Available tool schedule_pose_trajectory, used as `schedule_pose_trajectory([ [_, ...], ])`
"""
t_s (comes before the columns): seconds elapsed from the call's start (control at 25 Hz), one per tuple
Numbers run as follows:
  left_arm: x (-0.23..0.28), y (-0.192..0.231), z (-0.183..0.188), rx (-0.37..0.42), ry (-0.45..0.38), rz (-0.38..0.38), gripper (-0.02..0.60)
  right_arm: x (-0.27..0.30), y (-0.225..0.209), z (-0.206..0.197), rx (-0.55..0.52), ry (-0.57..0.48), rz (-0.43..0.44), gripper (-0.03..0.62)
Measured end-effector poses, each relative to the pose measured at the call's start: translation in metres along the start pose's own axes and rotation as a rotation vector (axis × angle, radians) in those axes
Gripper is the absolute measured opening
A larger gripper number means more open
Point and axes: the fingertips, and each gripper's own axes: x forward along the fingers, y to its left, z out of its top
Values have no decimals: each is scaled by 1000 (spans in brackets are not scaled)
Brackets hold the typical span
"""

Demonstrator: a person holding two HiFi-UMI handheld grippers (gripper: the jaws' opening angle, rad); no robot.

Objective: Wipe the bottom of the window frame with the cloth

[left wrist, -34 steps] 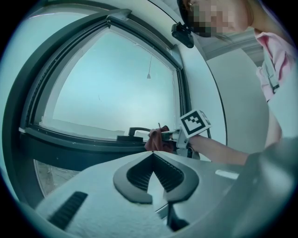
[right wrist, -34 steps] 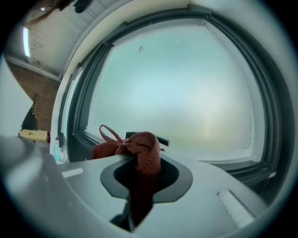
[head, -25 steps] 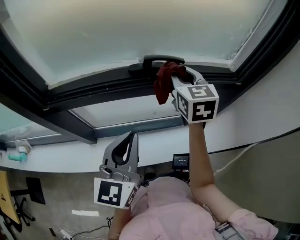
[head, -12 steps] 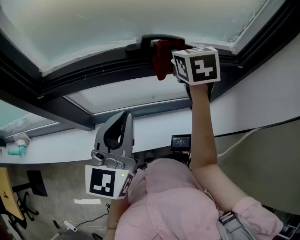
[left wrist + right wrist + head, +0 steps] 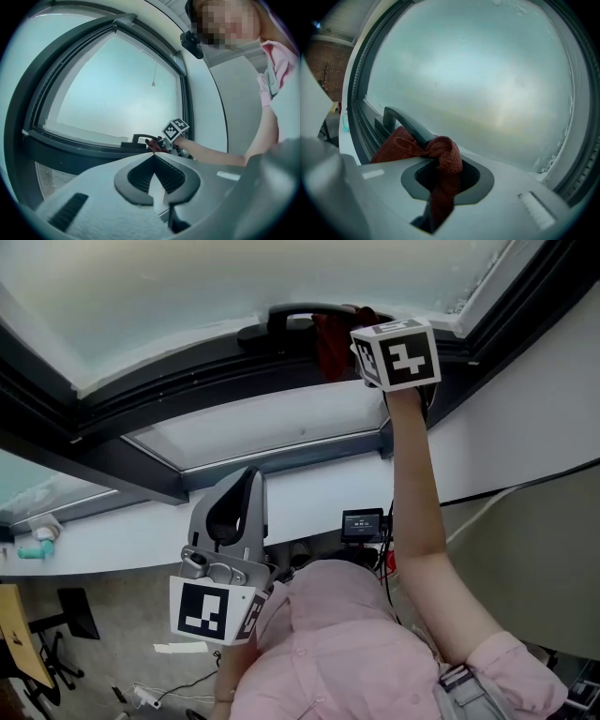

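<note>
The fingers of the right gripper (image 5: 442, 180) are closed on a red cloth (image 5: 444, 154), which bunches up between them. Its loose part lies to the left of them, against the dark handle (image 5: 401, 121) at the bottom of the window frame (image 5: 187, 395). Beyond the fingers there is pale glass (image 5: 478, 79). The fingers of the left gripper (image 5: 157, 174) are pressed together with nothing between them, well apart from the frame, low near the person's chest.
</note>
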Motion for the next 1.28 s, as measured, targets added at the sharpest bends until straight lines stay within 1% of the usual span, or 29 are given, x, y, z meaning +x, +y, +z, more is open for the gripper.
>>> schedule_pose_trajectory([
  [0.2,3,-17,1,3,3,-35,0,-3,2,4,-47,-55,10,60],
  [0.32,4,-24,1,4,6,-50,0,-6,0,1,-64,-62,11,60],
  [0.52,4,-27,0,0,7,-49,0,-8,-21,-10,-46,-36,-25,60],
  [0.64,5,-27,-1,-1,1,-49,0,-8,-32,-13,-17,-39,-18,60],
  [0.92,7,-36,-2,-1,-1,-69,0,-9,-35,-15,-12,-36,-7,60],
  [1.12,10,-39,-6,2,14,-79,0,-10,-37,-16,-8,-13,-23,60],
  [1.28,13,-40,-8,7,17,-88,0,-7,-37,-15,-12,-29,15,60],
])
